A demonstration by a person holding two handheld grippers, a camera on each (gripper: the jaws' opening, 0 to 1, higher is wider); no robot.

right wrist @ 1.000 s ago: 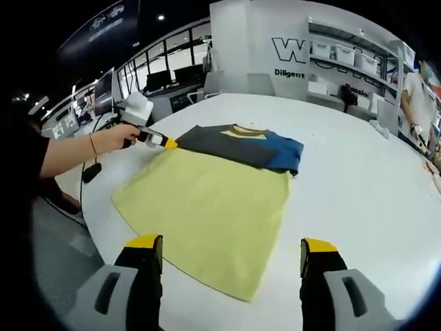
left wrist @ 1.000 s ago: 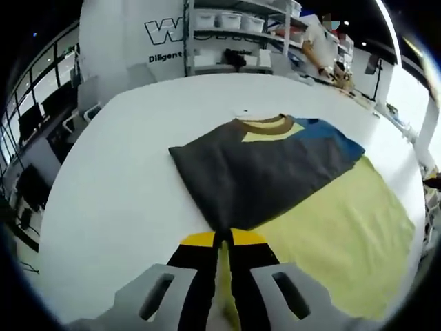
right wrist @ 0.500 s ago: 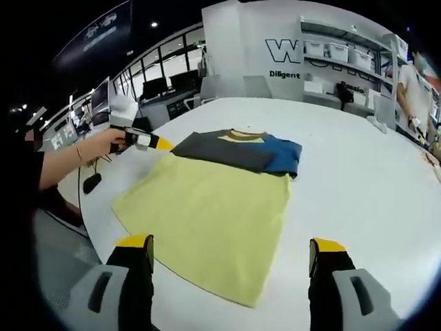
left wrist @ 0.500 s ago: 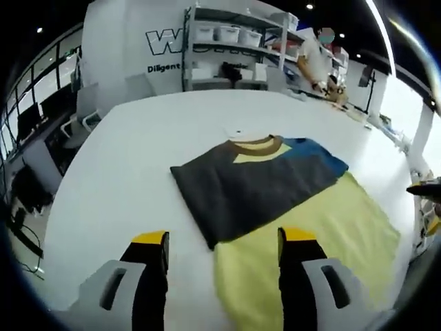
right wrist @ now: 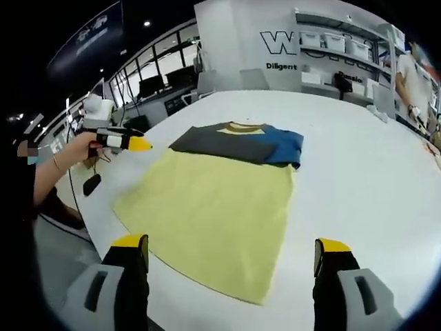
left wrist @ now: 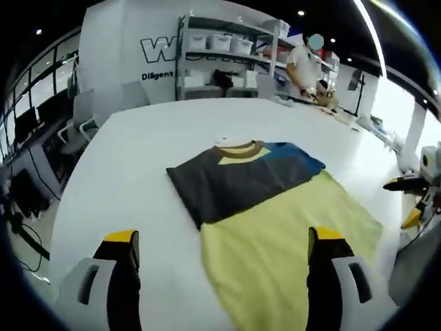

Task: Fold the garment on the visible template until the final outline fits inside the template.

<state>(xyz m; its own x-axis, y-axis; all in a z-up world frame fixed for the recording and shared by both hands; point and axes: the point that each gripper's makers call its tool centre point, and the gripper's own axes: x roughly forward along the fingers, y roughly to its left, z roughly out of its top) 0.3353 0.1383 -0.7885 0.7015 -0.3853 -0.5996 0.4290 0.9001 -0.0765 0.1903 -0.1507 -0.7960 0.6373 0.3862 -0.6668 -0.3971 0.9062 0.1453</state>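
A shirt lies flat on the white table [left wrist: 131, 158]. Its yellow body [left wrist: 289, 234] faces me, and a dark grey part [left wrist: 231, 183] is folded across the top beside a blue sleeve [left wrist: 300, 155] and a brown collar [left wrist: 238, 146]. My left gripper [left wrist: 222, 238] is open and hangs above the near table edge, just short of the fold. My right gripper [right wrist: 231, 243] is open over the yellow hem [right wrist: 213, 207]. In the right gripper view, the left gripper [right wrist: 120, 141] sits in a hand, off the cloth's left side. The right gripper [left wrist: 413, 189] shows at the left gripper view's right edge.
Shelves with white bins [left wrist: 220, 48] stand behind the table, and a person [left wrist: 303, 65] works beside them. Desks and monitors [right wrist: 155, 86] line the far left. The table's rounded edge [right wrist: 93, 207] runs close to the shirt's left side.
My left gripper has let go of the dark folded edge, opened wide and drawn back off the shirt. The right gripper stays open and has barely shifted.
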